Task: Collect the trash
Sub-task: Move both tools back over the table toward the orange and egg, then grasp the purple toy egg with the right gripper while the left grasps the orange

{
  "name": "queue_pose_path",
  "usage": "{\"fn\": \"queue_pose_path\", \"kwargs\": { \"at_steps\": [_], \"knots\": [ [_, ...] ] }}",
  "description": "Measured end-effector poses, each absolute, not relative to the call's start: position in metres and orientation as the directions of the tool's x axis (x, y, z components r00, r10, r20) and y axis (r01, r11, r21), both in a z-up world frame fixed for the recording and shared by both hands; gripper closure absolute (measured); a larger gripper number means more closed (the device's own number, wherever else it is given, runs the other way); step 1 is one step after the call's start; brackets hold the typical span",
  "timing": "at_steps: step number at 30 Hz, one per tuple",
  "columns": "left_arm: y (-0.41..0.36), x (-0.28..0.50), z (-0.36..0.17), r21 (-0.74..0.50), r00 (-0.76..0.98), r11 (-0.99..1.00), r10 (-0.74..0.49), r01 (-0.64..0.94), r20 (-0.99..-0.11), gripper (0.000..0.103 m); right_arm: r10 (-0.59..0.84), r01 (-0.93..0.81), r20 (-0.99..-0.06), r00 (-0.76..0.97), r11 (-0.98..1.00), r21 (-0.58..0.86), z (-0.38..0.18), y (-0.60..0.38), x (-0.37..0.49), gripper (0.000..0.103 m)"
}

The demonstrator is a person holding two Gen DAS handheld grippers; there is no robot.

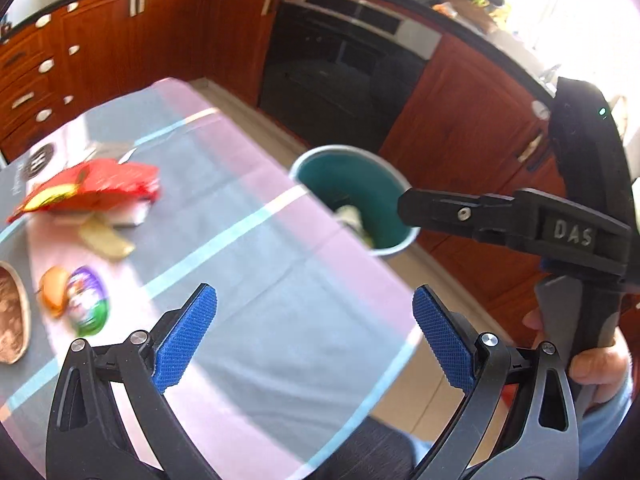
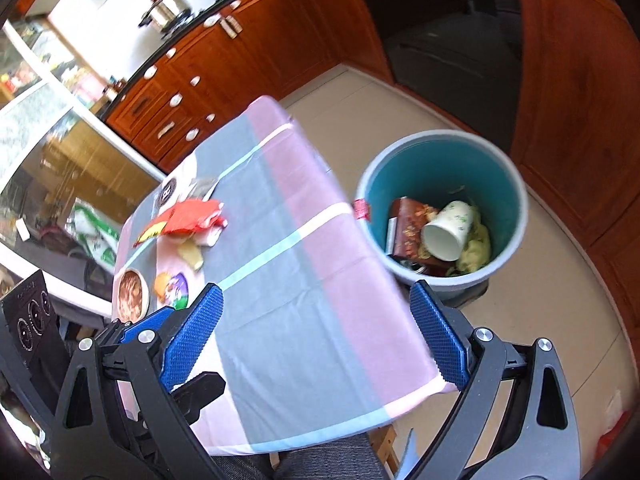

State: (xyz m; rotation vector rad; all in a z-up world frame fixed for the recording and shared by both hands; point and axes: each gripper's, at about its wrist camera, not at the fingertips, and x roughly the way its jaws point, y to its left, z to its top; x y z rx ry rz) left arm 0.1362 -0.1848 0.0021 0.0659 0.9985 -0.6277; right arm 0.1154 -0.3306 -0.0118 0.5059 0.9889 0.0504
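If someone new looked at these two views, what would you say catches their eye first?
Probably the teal bin on the floor beside the table, already holding a white paper cup and a brown wrapper. Next, the red snack bag lying among scraps at the far end of the pink-and-grey tablecloth. Both the left gripper and right gripper are open and hold nothing.

Reddish wooden cabinets [image 2: 256, 40], beige floor [image 2: 560, 300]

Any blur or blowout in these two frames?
Left wrist: motion blur smears the red wrapper and bin; window at upper right blown out white. Right wrist: sharper, cup in the bin readable, tablecloth edge slightly smeared; both bowed by fisheye.
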Motion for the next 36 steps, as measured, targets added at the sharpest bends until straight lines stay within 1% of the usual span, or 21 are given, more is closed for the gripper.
{"fn": "queue_pose_path", "kwargs": {
  "at_steps": [4,9,12,15,17,18,19,20,22,25,31,32,33,34,36],
  "knots": [
    [-0.138,0.130,0.000,-0.124,0.470,0.880,-0.359,0.459,-0.807,0.004,0.297,0.123,-0.803,0.517,0.903,0.413,-0.019,-0.286,0.131,0.013],
    [-0.056,0.134,-0.012,-0.069,0.508,0.950,-0.224,0.306,-0.832,0.004,0.328,0.029,-0.822,0.466,0.923,0.385,-0.035,-0.221,0.155,0.013],
    [-0.012,0.144,-0.023,-0.077,0.492,0.973,-0.179,0.220,-0.852,0.004,0.348,-0.043,-0.830,0.437,0.929,0.367,-0.049,-0.174,0.172,0.013],
    [0.024,0.149,-0.027,-0.121,0.483,0.976,-0.196,0.183,-0.853,0.004,0.346,-0.131,-0.841,0.416,0.938,0.321,-0.061,-0.130,0.186,0.013],
    [0.039,0.150,-0.026,-0.122,0.495,0.979,-0.190,0.166,-0.848,0.004,0.327,-0.168,-0.852,0.409,0.945,0.282,-0.069,-0.107,0.195,0.013],
    [0.045,0.151,-0.026,-0.125,0.496,0.979,-0.190,0.162,-0.847,0.004,0.318,-0.180,-0.855,0.410,0.947,0.266,-0.072,-0.097,0.199,0.015],
    [0.050,0.152,-0.026,-0.124,0.497,0.980,-0.187,0.157,-0.847,0.004,0.308,-0.190,-0.858,0.411,0.950,0.249,-0.074,-0.090,0.204,0.022],
    [0.055,0.154,-0.026,-0.120,0.501,0.981,-0.183,0.154,-0.846,0.004,0.295,-0.197,-0.862,0.412,0.953,0.231,-0.077,-0.084,0.208,0.024],
    [0.060,0.157,-0.025,-0.114,0.503,0.980,-0.181,0.162,-0.845,0.004,0.276,-0.210,-0.871,0.407,0.956,0.205,-0.083,-0.074,0.215,0.033],
    [0.063,0.162,-0.027,-0.081,0.500,0.984,-0.150,0.156,-0.853,0.004,0.267,-0.220,-0.880,0.393,0.956,0.192,-0.089,-0.064,0.221,0.038],
    [0.061,0.171,-0.029,-0.072,0.499,0.981,-0.154,0.179,-0.853,0.004,0.224,-0.262,-0.884,0.410,0.958,0.121,-0.095,-0.047,0.222,0.039],
    [0.060,0.172,-0.028,-0.072,0.499,0.980,-0.157,0.186,-0.852,0.004,0.209,-0.269,-0.883,0.421,0.958,0.099,-0.095,-0.045,0.221,0.041],
    [0.058,0.174,-0.028,-0.072,0.498,0.978,-0.161,0.194,-0.852,0.004,0.193,-0.273,-0.883,0.428,0.959,0.078,-0.096,-0.045,0.220,0.047],
    [0.055,0.176,-0.029,-0.074,0.496,0.977,-0.166,0.200,-0.853,0.004,0.173,-0.275,-0.883,0.436,0.960,0.052,-0.096,-0.044,0.218,0.056],
    [0.050,0.182,-0.029,-0.076,0.494,0.974,-0.175,0.214,-0.852,0.004,0.182,-0.282,-0.887,0.425,0.957,0.062,-0.095,-0.049,0.218,0.057]
  ]
}}
